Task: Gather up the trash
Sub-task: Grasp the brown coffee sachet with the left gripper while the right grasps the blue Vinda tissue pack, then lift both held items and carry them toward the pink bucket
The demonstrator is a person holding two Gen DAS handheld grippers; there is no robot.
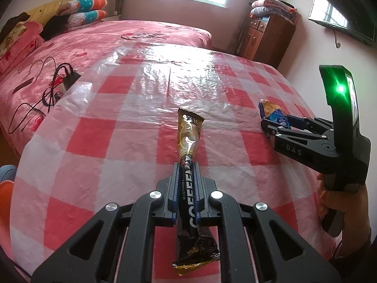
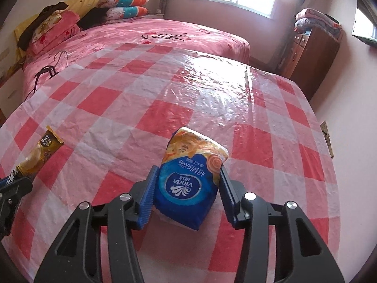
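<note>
My left gripper [image 1: 187,167] is shut on a long gold-and-black coffee stick sachet [image 1: 188,141], held above the red-and-white checked tablecloth [image 1: 106,129]. The sachet sticks out forward past the fingertips and hangs back under the jaws. My right gripper [image 2: 188,172] is shut on a blue and orange Vinda tissue pack [image 2: 190,179], gripped by its sides between the blue pads. In the left wrist view the right gripper [image 1: 267,123] shows at the right with the tissue pack [image 1: 273,112] in it. In the right wrist view the coffee sachet [image 2: 37,152] shows at the left edge.
A pink bed [image 1: 106,37] lies beyond the table, with pillows [image 1: 87,9] at its head and a black charger with cables [image 1: 63,77] on it. A wooden cabinet [image 1: 266,35] with folded blankets stands at the back right. A wall TV [image 1: 344,16] hangs at the right.
</note>
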